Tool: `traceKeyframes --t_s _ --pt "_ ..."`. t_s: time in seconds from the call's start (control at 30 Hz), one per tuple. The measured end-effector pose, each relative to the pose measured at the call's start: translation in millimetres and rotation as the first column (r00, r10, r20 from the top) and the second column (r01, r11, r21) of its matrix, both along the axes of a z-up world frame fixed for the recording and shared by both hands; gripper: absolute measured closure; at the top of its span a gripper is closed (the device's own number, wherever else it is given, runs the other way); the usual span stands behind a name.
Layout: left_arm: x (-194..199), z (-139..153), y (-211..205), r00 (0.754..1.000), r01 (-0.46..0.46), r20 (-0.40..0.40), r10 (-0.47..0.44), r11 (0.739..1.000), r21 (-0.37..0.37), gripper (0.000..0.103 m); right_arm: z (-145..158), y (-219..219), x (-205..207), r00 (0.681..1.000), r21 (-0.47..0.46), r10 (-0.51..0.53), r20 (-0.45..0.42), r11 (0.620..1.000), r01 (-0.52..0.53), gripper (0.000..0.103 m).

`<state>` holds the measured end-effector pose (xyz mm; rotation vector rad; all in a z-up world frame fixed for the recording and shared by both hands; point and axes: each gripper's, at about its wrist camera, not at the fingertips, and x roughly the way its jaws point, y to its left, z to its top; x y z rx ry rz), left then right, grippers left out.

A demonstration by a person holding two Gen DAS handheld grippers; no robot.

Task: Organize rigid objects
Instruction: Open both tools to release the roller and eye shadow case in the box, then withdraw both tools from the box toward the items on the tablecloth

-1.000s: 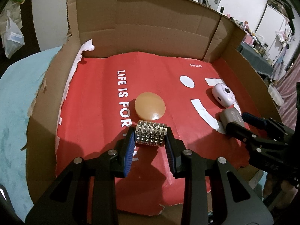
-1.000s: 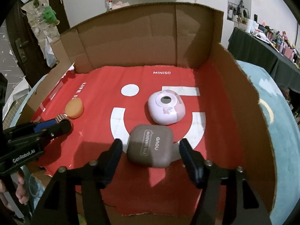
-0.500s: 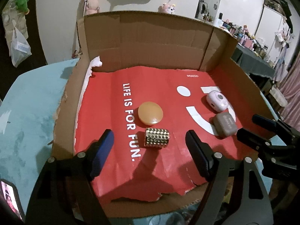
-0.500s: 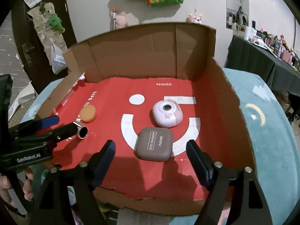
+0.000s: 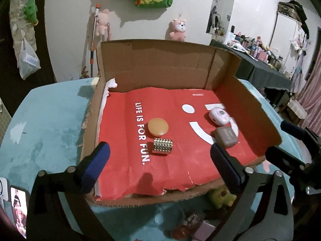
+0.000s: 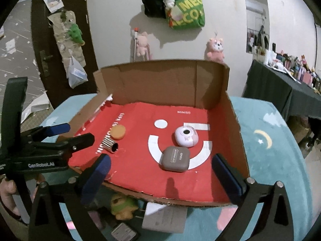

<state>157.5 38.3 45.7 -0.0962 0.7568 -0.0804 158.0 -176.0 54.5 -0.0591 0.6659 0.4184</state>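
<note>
— Both placed? Left gripper (image 5: 160, 160) spread wide, jaws just opened, nothing between; studded metal cylinder (image 5: 162, 145) lying on the red liner (image 5: 180, 166), just beside the orange disc (image 5: 158, 127).

— Same on the right. Right gripper (image 6: 160, 170) gaping, just opened, empty. Brown eyeshadow case (image 6: 175, 159) resting beside the pink round case (image 6: 186, 136) in the cardboard box (image 6: 232, 132).

— Release step, probably. Next?

— Likely fetching more from the clutter below the box's near edge.
</note>
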Motion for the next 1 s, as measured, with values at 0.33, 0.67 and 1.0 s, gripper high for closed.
traceKeyframes --t_s 0.33,0.67,1.0 --pt "-42.9 25.8 -5.3 0.997 0.026 0.073 -0.027 1.0 0.01 0.0 22.9 1.0 -36.7 0.996 0.03 0.026 0.083 0.999 -0.029 0.0" --pt "-69.0 32.1 -8.3 0.997 0.022 0.079 -0.024 0.999 0.032 0.0 33.7 0.9 -65.5 0.992 0.041 0.043 0.117 0.998 -0.048 0.0" --pt "-92.0 29.6 -9.9 0.996 0.022 0.083 -0.025 0.999 0.037 0.0 30.4 -6.1 -83.2 0.993 0.062 0.04 0.112 0.997 -0.047 0.0"
